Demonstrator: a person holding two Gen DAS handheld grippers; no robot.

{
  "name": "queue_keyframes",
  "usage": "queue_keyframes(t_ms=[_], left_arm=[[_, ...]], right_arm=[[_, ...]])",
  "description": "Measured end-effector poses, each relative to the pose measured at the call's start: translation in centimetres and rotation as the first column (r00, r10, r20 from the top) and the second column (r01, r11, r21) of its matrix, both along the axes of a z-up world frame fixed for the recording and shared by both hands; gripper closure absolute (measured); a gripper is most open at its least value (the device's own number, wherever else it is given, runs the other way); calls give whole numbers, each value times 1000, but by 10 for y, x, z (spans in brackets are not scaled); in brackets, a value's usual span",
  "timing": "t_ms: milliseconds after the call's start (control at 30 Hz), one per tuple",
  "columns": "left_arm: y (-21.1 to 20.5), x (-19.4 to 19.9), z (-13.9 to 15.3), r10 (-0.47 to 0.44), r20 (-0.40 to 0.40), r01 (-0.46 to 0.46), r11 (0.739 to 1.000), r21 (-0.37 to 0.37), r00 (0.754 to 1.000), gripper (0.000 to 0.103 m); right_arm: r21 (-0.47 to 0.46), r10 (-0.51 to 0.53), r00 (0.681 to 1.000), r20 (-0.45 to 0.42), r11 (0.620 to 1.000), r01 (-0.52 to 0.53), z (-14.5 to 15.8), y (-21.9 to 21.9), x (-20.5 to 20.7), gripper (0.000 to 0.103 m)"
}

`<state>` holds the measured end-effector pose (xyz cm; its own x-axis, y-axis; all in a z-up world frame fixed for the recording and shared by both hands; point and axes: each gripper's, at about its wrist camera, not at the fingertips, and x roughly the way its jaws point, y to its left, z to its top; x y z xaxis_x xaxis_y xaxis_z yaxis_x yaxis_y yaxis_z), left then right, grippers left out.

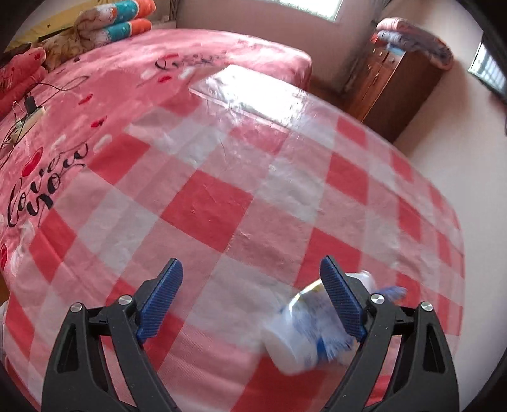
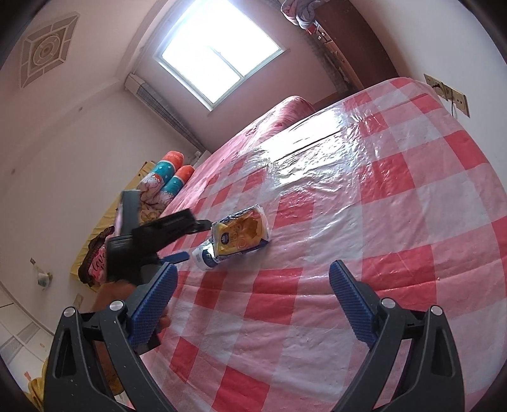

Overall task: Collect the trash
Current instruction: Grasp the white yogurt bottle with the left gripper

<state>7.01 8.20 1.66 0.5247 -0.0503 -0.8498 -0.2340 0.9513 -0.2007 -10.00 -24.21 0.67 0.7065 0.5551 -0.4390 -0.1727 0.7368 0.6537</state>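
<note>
On the red-and-white checked table cover [image 2: 364,222] lies a yellow snack packet [image 2: 240,231], with a small white-and-blue container [image 2: 204,256] touching its near end. In the left wrist view the same trash is blurred: the white-and-blue container [image 1: 285,339] lies just inside the right finger, and the packet [image 1: 312,293] is partly hidden behind that finger. My left gripper [image 1: 250,263] is open, its pads clear of the trash. It also shows from the side as the left gripper [image 2: 193,241], at the trash. My right gripper [image 2: 253,301] stands open above bare cover, with nothing between its fingers.
A bed with a pink blanket [image 1: 133,82] borders the table's far side, with rolled pillows [image 1: 126,22] and a power strip with cables [image 1: 30,115] on it. A wooden cabinet [image 1: 389,85] stands past the table's corner. Wall sockets [image 2: 450,93] sit beyond the far edge.
</note>
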Motion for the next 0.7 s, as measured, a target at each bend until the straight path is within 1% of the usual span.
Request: queue_keyframes(t_ms=[67,133,200,300,333,400,433,500,633,700], left_arm=[[-7,5,-3,-11,-3,11,999,37,1000,14],[-17,6,-5,-43,-16,44,997,67,999,14],[-28,3,-6,-82,-23,84,992,98,996,14],[-49,-11,-7,-159,-27,162,976,146,987,14],[-59,-21,-8,-198,-27,199,967,161,980,14],[-70,-34,-8,-244,-25,244,956,164,970,14],[-78,-46,-8,-281,-27,282,945,166,959,14],[-87,-61,-8,-325,-31,325,931,167,945,14],[-101,-94,-7,-416,-51,419,892,169,908,14],[-103,-109,-4,-457,-46,456,869,192,889,14]], right_arm=[[2,-4,1000,-2,1000,4,-1,-1,1,8],[5,-8,1000,-4,1000,8,-1,-3,1,8],[8,-16,1000,-5,1000,16,0,-5,1,8],[9,-31,1000,3,999,31,1,-10,0,8],[8,-34,999,5,999,34,1,-11,0,8],[11,-43,999,7,999,43,2,-15,-1,8],[14,-49,999,7,999,49,2,-17,-1,8],[19,-62,998,6,998,62,2,-22,-1,8],[26,-84,996,-4,996,84,0,-33,-1,8],[30,-87,996,-16,996,87,-1,-36,0,8]])
